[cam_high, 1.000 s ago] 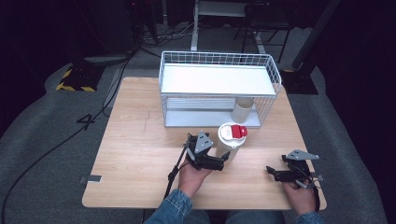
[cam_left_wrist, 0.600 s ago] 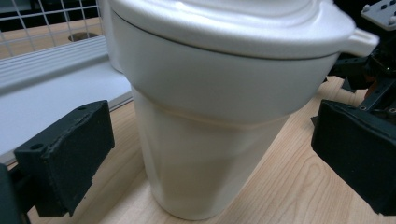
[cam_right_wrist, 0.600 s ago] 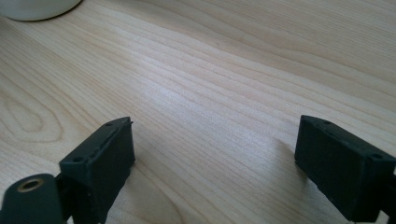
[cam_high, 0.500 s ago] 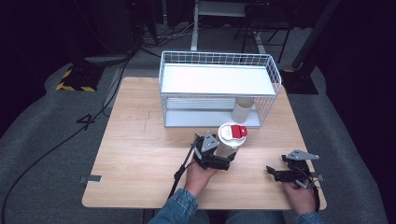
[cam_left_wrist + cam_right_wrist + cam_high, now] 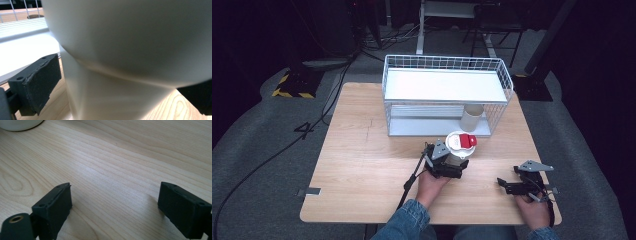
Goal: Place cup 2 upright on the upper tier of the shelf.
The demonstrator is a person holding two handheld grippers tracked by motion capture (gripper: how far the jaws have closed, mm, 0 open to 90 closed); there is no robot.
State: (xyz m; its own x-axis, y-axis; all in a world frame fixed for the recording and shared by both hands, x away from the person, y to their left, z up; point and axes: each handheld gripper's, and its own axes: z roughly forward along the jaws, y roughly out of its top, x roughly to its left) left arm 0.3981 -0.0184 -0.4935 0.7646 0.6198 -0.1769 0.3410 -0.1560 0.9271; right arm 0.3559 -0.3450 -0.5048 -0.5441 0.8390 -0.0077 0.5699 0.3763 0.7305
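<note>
White cup (image 5: 458,152) with red-and-white lid (image 5: 461,140), upright on wooden counter (image 5: 362,165), just in front of white wire basket (image 5: 447,95). Seen from left tongs' camera as broad pale wall (image 5: 130,50) between the two black jaws, narrowing toward base on the wood. Left tongs (image 5: 451,167) set around lower body of cup, one pad (image 5: 40,80) just beside the wall with thin gap showing, other jaw dark at far edge; contact there hard to judge, so firm grip cannot be told. Left hand (image 5: 432,182) low behind tongs, denim sleeve (image 5: 409,220) at near counter edge, black cable (image 5: 412,177) trailing back along forearm.

Right tongs (image 5: 507,186) well apart from cup, near right front corner of counter, held low in right hand (image 5: 532,207), grey three-cornered plate (image 5: 536,165) on top. Jaws spread wide over bare wood grain (image 5: 112,175), nothing between them; rim of pale round object (image 5: 20,125) at top left corner of right gripper view.

Second pale cup (image 5: 472,117), lidless, standing on lower level of basket toward its right end, under white shelf (image 5: 444,85). Grey carpet (image 5: 262,150), loose cables (image 5: 337,90) and yellow-black striped plate (image 5: 292,85) beyond counter's left side.
</note>
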